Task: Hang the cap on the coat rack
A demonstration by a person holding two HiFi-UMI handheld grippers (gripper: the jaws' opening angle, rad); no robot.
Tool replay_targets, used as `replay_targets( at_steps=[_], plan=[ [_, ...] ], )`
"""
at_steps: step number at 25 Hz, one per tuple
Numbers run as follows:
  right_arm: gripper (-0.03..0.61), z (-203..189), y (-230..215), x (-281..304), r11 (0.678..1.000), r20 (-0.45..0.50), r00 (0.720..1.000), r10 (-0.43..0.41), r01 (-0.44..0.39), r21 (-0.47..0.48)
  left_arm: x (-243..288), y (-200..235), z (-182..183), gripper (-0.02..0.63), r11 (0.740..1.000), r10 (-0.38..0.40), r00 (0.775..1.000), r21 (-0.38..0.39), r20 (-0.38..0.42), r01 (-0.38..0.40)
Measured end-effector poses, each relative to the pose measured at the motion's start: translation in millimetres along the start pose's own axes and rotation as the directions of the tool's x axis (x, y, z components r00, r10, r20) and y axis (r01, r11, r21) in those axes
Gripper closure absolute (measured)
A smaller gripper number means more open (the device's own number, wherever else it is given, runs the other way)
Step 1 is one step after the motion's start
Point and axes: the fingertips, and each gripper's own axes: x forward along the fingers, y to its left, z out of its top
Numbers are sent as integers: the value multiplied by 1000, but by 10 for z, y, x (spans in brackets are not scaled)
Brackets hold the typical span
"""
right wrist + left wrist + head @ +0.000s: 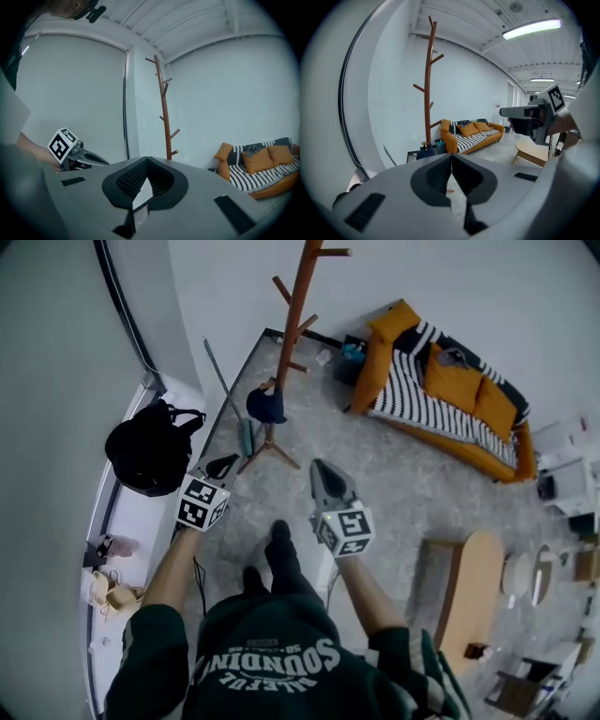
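A tall brown wooden coat rack [296, 306] stands on the grey floor near the wall; it also shows in the left gripper view [428, 84] and the right gripper view [164, 108]. A dark blue cap [266, 405] hangs low on the rack, by a short peg just above its feet. My left gripper [222, 465] is shut and empty, its jaws meeting at their tips [451, 155]. My right gripper [318, 466] is also shut with nothing in it [146, 159]. Both are held in the air well short of the rack, pointing toward it.
An orange sofa [450, 399] with a striped cover stands at the back right. A black backpack [150, 451] sits on the white ledge at the left. A wooden coffee table [473, 596] is at the right. A thin rod [225, 381] leans by the wall.
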Motion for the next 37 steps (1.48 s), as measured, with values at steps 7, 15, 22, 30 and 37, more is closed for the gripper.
replay_targets(
  at_steps=[7, 15, 22, 30, 37],
  plan=[
    [580, 168, 245, -181, 1000, 40, 999, 14, -14, -7, -614, -193, 331, 612, 1000, 0, 993, 4, 121, -1],
    [580, 128, 302, -334, 1000, 32, 999, -7, 7, 0, -855, -315, 503, 612, 1000, 17, 981, -8, 195, -15],
    [580, 147, 236, -350, 1000, 41, 999, -19, 19, 3, -797, -390, 537, 612, 1000, -2, 980, -10, 201, 4],
    [580, 118, 250, -304, 1000, 29, 999, -23, 23, -8, -721, -371, 486, 612, 999, -13, 980, -27, 199, 19],
    [580, 182, 246, -236, 1000, 42, 999, -16, 16, -6, -641, -350, 474, 612, 999, -24, 982, -25, 188, 30]
  ],
)
